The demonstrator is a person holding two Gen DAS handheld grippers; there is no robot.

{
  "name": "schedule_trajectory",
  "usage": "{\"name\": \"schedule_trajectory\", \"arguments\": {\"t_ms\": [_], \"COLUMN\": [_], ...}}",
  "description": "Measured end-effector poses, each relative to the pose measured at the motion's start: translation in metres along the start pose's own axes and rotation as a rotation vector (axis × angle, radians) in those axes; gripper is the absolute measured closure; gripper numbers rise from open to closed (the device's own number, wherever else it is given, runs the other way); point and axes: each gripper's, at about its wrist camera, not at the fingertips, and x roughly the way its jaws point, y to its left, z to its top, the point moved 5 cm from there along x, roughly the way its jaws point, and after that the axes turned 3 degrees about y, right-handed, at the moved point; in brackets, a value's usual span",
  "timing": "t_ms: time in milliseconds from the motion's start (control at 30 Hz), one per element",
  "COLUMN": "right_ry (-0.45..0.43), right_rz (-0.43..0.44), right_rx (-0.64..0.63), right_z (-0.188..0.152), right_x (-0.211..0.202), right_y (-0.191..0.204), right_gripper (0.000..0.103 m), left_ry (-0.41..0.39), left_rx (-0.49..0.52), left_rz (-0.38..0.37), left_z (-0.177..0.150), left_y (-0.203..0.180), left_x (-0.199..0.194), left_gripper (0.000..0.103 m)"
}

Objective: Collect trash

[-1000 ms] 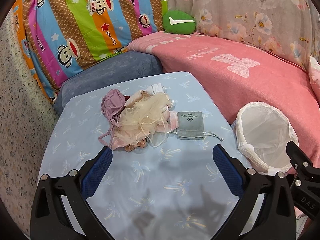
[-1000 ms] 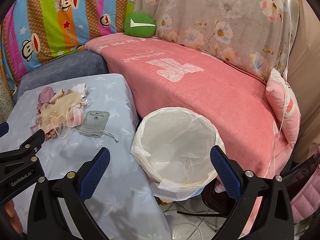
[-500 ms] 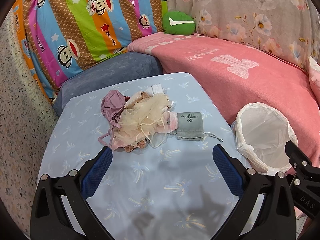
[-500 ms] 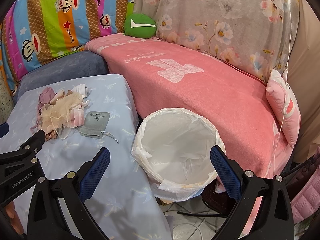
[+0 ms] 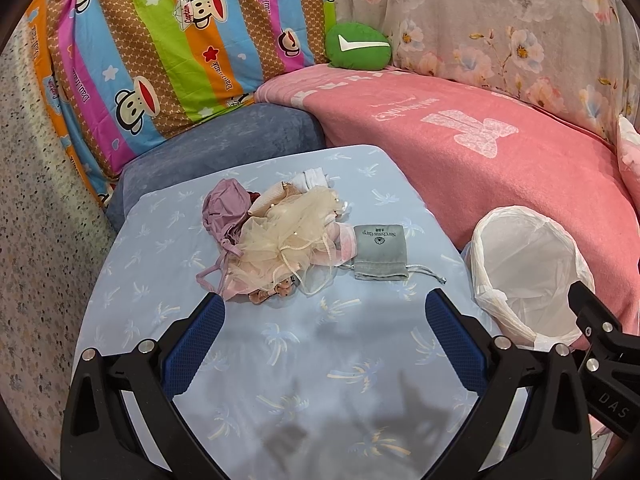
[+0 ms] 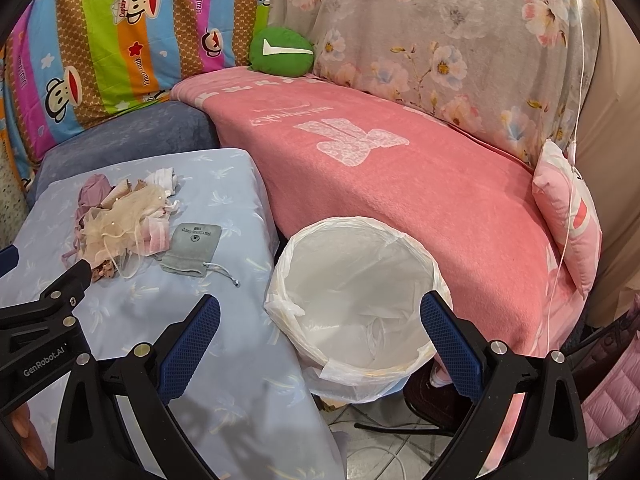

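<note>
A heap of trash (image 5: 276, 236) lies on the light blue table (image 5: 304, 364): cream tulle, a mauve cloth, pink scraps. A grey drawstring pouch (image 5: 380, 252) lies just right of it. The heap (image 6: 120, 224) and pouch (image 6: 194, 250) also show in the right wrist view. A bin with a white liner (image 6: 356, 300) stands right of the table, also in the left wrist view (image 5: 528, 268). My left gripper (image 5: 322, 332) is open and empty, above the table short of the heap. My right gripper (image 6: 320, 336) is open and empty over the bin's near rim.
A pink blanket (image 6: 400, 184) covers the sofa behind the bin. A green cushion (image 5: 358, 46) and a striped monkey cushion (image 5: 160, 60) lie at the back. A pink pillow (image 6: 568, 208) sits at the right. A blue-grey sofa seat (image 5: 224, 148) is behind the table.
Both views have shifted only slightly. Nothing was taken hold of or let go.
</note>
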Motion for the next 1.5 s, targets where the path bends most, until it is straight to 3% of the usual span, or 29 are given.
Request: {"name": "schedule_trajectory", "arguments": {"t_ms": [1200,1500], "right_ry": [-0.016,-0.03], "right_rz": [-0.01,0.028], "right_rx": [0.008,0.005], "right_z": [0.004,0.008], "right_x": [-0.005,-0.003], "right_y": [0.004,0.027], "right_gripper": [0.006,0.006], "left_ry": [0.005,0.011], "left_rx": [0.002,-0.054], "left_rz": [-0.031,-0.039], "left_z": [0.004,0.005], "left_y": [-0.004,0.032], "left_x": [0.003,0.018], "left_gripper": [0.007,0.007]}}
